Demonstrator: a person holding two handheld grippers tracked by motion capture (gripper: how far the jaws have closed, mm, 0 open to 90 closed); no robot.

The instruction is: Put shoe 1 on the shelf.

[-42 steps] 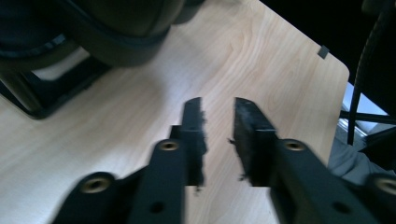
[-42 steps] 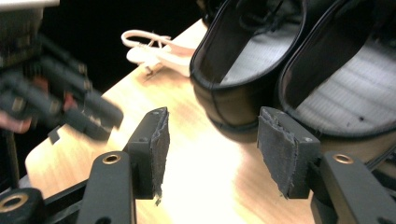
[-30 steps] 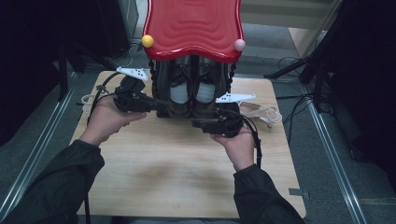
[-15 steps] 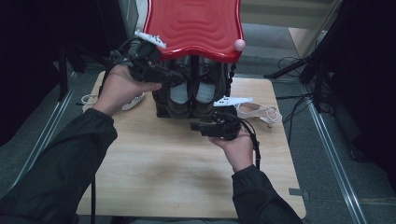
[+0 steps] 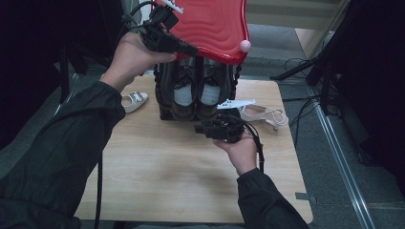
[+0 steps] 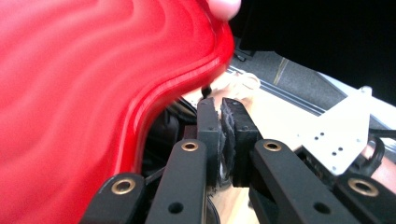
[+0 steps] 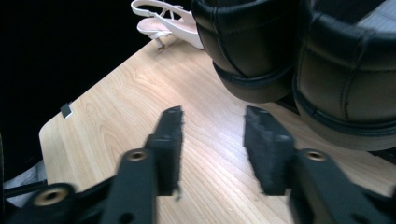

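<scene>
Now, left claw [image 5: 191, 50]: risen from the counter [image 5: 157, 181] to the red lid's [image 5: 215, 28] edge, pinched closed, empty.
Right claw [image 7: 212, 140]: just been narrowing, half-wide, nothing between, before the black shoes [image 7: 299, 51].
Meaning: lid probably next.

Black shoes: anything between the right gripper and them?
Nothing visible. In the right gripper view, bare table lies between the right gripper and the toes of the black shoes. Its jaws have just been closing, with nothing between them.
</scene>
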